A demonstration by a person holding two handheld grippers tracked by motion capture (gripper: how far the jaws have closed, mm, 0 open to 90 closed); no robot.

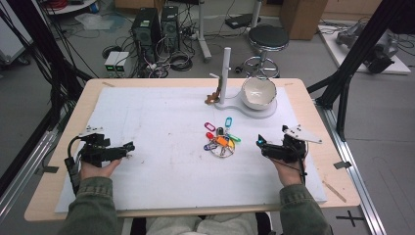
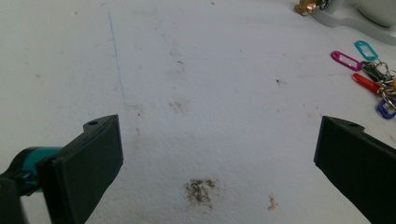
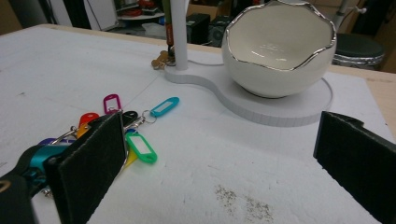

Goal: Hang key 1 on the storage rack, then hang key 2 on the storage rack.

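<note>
Keys (image 1: 221,141) lie in a bunch mid-table on the white mat (image 1: 161,161), coloured tags fanned out, just left of the right gripper (image 1: 260,143) and well apart from the left gripper (image 1: 130,147). Both grippers rest low on the mat with jaws spread wide, nothing held (the gripper views show clear gaps between the pads). Behind the keys sits a white stand (image 1: 226,73) with a post, and a bowl (image 1: 258,92) on its base.

Step in hand looks like picking up the keys, probably with the right gripper since it is closest. To do it well: swing the right gripper left so the bunch sits between the jaws; in the right gripper view the green tag (image 3: 141,147) and blue tag (image 3: 164,106) lie beside the left jaw, not between. Aim for the ring, not a loose tag (tags will dangle and slip). Come in low, close firmly, lift straight. Keep the left gripper parked.
</note>
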